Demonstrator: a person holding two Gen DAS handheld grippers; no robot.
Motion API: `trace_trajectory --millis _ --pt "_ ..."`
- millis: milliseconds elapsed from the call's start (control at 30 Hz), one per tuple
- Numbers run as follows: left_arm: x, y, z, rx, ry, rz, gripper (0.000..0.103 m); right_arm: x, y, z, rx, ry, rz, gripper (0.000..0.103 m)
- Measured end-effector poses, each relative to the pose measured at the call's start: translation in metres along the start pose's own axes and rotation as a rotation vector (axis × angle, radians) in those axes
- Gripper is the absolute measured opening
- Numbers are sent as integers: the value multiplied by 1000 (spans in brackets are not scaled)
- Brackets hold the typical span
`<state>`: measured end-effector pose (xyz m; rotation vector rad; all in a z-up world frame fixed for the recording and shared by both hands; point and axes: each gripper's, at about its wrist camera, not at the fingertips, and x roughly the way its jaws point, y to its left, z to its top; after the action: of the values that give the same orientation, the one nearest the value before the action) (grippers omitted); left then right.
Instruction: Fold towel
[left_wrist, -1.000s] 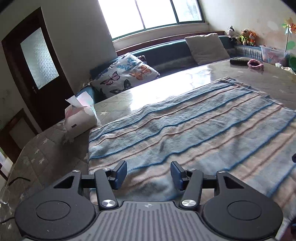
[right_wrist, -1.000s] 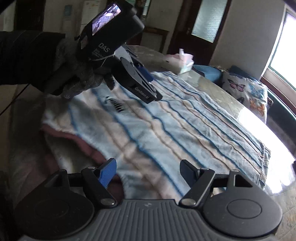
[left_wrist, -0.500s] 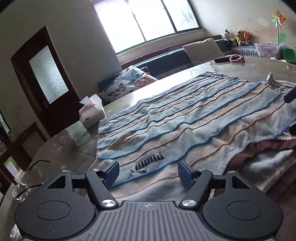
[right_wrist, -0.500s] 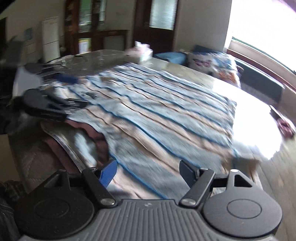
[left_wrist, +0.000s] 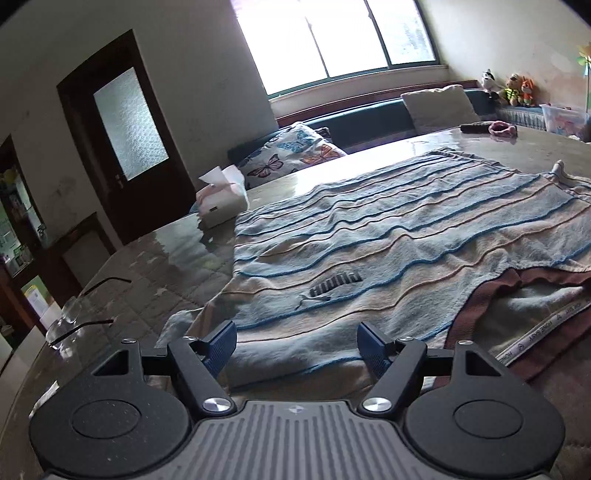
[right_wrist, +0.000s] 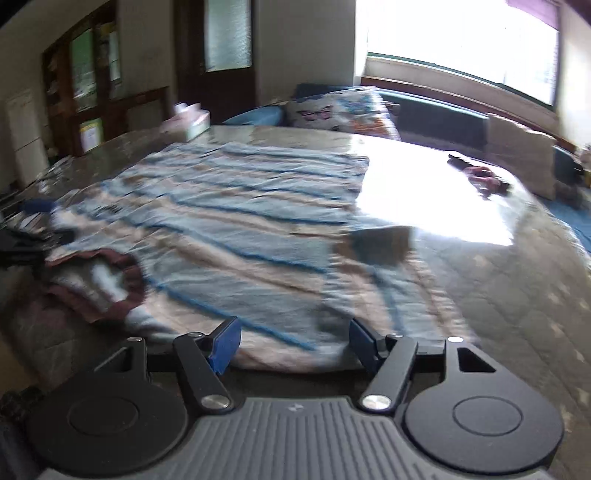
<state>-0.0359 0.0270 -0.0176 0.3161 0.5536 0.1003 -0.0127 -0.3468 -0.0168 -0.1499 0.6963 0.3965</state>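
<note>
The blue-and-beige striped towel (left_wrist: 388, 229) lies spread on the glossy table (left_wrist: 155, 273). Left gripper (left_wrist: 296, 341) and right gripper (right_wrist: 294, 339) gape, empty. Only the left view shows sharply its black logo (left_wrist: 334, 286); the right is blurred, tissue box (right_wrist: 192, 122) at eleven o'clock.

Each camera sits low behind its own hand-held gripper and looks forward between the two blue-tipped fingers, close above the glossy stone surface (left_wrist: 155, 266). The left wrist view faces across the blue and beige striped towel (left_wrist: 388, 236) toward the bright window (left_wrist: 332, 37) and the dark door (left_wrist: 125, 125). The right wrist view, partly blurred, looks over the same towel (right_wrist: 240, 221) from its other near corner. Both views share the white tissue box (left_wrist: 221, 201) (right_wrist: 190, 122) and the butterfly cushion (left_wrist: 291, 155).
</note>
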Motion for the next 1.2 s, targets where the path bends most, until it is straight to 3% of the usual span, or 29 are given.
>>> trace_trajectory --millis 200,300,433,600,667,833,1200 --pt "-6 8 1 -36 2 18 77 -1 -34 -4 115 -33 -167 58" --pt "-9 10 4 -69 -7 12 84 2 -48 -8 178 -31 -210 53" --pt "-11 11 5 -101 -7 1 85 7 -55 -13 238 -32 -251 43" --pt "-12 12 2 -119 6 -2 90 6 -57 -14 283 -48 -265 12" --pt "-12 14 1 -129 8 0 91 5 -58 -13 299 -52 -270 6" --pt "-13 22 -3 -171 24 26 91 -9 -56 -4 301 -98 -251 2" --pt "-8 65 -16 -378 105 125 89 -21 19 60 76 -193 4 1"
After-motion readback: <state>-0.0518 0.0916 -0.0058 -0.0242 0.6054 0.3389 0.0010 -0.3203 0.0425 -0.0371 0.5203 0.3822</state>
